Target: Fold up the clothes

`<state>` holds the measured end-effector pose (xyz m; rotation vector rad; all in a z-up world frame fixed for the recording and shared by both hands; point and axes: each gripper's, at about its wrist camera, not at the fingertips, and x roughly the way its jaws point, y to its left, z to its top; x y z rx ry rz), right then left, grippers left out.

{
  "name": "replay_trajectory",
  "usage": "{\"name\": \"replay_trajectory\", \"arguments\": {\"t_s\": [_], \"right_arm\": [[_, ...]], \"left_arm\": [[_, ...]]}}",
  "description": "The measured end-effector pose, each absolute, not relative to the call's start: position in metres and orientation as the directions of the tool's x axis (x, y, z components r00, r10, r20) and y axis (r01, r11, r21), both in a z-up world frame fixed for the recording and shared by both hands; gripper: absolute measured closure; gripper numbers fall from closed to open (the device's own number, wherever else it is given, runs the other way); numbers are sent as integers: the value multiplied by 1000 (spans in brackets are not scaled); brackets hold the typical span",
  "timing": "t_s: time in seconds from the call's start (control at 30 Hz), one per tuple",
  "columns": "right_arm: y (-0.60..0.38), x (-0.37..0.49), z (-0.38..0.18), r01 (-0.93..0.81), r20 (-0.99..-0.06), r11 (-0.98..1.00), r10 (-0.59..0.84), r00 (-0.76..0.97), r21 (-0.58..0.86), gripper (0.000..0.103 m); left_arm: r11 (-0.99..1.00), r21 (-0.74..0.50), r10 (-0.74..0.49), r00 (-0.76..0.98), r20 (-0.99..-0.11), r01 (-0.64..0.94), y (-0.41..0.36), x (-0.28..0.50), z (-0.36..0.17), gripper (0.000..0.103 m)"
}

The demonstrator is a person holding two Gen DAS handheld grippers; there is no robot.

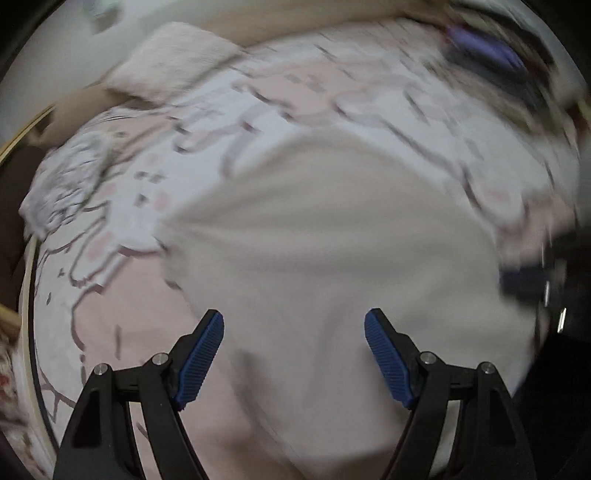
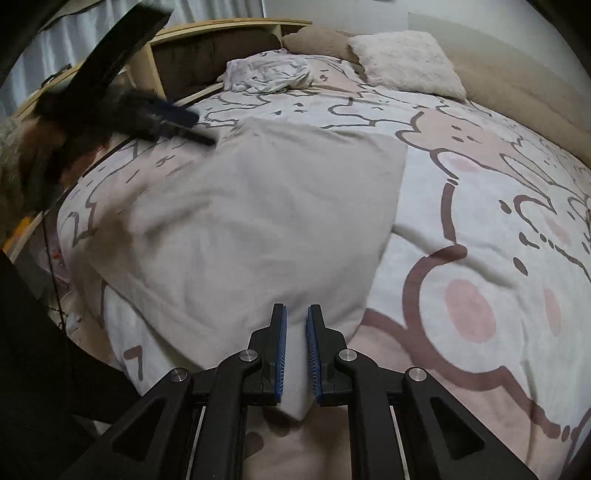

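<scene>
Bedroom, cartoon-print duvet | beige garment spread flat at centre for folding | our right gripper pinches its 6 o'clock corner | our left gripper hangs released above.

Bed with cartoon-printed pink-white duvet fills the area ahead of the tongs. Fluffy cream square pillow far ahead-right; light wooden headboard shelf far ahead-left.

Plain cream garment, spread flat on the bed, near corner pinched.
</scene>
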<state>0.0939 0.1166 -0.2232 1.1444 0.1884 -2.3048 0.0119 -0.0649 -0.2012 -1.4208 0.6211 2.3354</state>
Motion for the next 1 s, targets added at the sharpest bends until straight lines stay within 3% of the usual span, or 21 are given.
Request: {"name": "replay_trajectory", "arguments": {"t_s": [0.17, 0.37, 0.43, 0.53, 0.6, 0.63, 0.67, 0.87, 1.0], "right_arm": [[118, 109, -223, 553, -765, -826, -427, -482, 113, 92], [124, 132, -215, 559, -781, -823, -414, -468, 102, 92], [126, 139, -198, 558, -755, -829, -382, -533, 25, 92], [117, 152, -185, 574, -704, -793, -288, -649, -204, 91], [107, 162, -185, 587, -670, -723, -234, -705, -365, 74], [101, 167, -189, 605, -666, -680, -226, -711, -415, 48], [96, 172, -193, 621, -663, -638, -223, -715, -455, 37], [77, 181, -209, 658, -677, -559, -218, -703, -504, 37], [79, 175, -208, 640, -684, -609, -209, -699, -469, 37]], "left_arm": [[-814, 273, -36, -424, -905, -513, -82, 34, -230, 23], [-869, 295, -85, -468, -880, -397, -123, 42, -216, 21], [-880, 298, -87, -493, -866, -369, -131, 50, -205, 24], [-811, 394, -64, -603, -795, -434, -111, 83, -183, 24], [-735, 481, -53, -667, -743, -478, -91, 104, -176, 24], [-690, 523, -40, -695, -717, -500, -80, 117, -174, 24], [-641, 565, -27, -720, -693, -520, -70, 130, -174, 24], [-234, 789, 26, -815, -580, -569, -31, 198, -215, 23], [-47, 860, -1, -861, -509, -509, -30, 212, -249, 21]]}}
